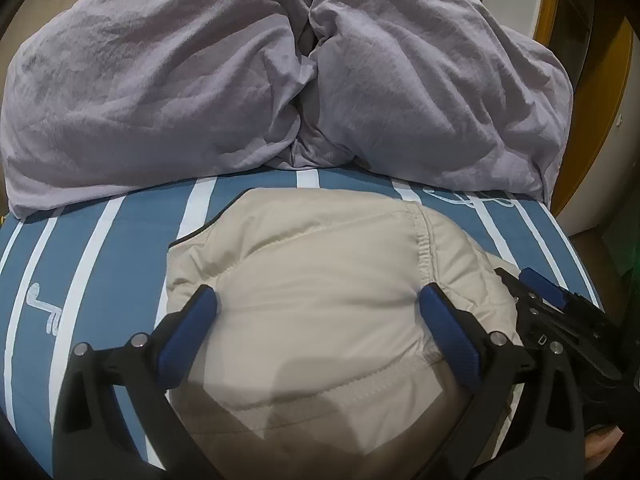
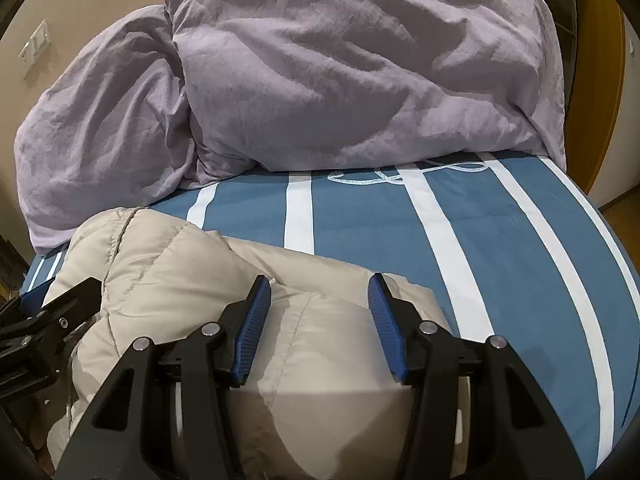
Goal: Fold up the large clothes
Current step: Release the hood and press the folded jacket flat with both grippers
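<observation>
Blue striped bed [image 1: 120, 248], lilac duvet [image 1: 160, 80] far. Beige padded jacket [image 1: 320, 280] near; my left gripper [image 1: 318, 300] wide, right gripper [image 2: 318, 292] half-spread, neither gripping.

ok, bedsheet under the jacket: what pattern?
Blue bedsheet with white stripes; clearest in the right wrist view.

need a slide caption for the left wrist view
Left gripper open over a folded beige puffer jacket on a blue-and-white striped bed sheet, lilac duvet bunched behind.

Crumpled lilac duvet [image 1: 160, 92] on striped bedsheet [image 2: 500, 240]
</observation>
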A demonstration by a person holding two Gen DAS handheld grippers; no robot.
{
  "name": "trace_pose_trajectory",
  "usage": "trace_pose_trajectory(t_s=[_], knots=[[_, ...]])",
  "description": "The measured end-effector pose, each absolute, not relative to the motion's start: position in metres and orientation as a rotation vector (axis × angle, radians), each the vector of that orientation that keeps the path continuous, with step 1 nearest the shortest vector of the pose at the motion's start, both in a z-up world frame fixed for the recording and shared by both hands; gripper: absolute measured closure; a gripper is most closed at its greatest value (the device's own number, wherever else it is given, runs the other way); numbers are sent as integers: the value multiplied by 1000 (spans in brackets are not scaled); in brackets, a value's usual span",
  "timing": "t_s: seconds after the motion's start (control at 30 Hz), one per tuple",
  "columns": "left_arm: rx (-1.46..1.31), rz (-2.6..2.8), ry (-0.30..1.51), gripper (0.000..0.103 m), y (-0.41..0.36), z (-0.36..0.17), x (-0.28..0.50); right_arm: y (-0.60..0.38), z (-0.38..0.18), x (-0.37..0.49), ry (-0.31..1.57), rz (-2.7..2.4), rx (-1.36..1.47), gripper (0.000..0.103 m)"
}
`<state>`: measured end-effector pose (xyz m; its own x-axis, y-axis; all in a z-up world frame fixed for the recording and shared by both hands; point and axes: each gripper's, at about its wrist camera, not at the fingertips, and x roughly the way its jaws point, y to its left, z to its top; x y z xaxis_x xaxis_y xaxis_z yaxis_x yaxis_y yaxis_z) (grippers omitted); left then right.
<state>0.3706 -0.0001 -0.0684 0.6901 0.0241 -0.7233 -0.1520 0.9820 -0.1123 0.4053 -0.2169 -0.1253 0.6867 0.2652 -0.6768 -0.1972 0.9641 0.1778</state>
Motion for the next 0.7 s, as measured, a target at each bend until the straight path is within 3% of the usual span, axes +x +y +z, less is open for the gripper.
trace_pose_trajectory(t_s=[0.7], knots=[[-176, 99, 809, 2, -1, -74, 376, -216, -133, 411, 777, 243, 100, 47]])
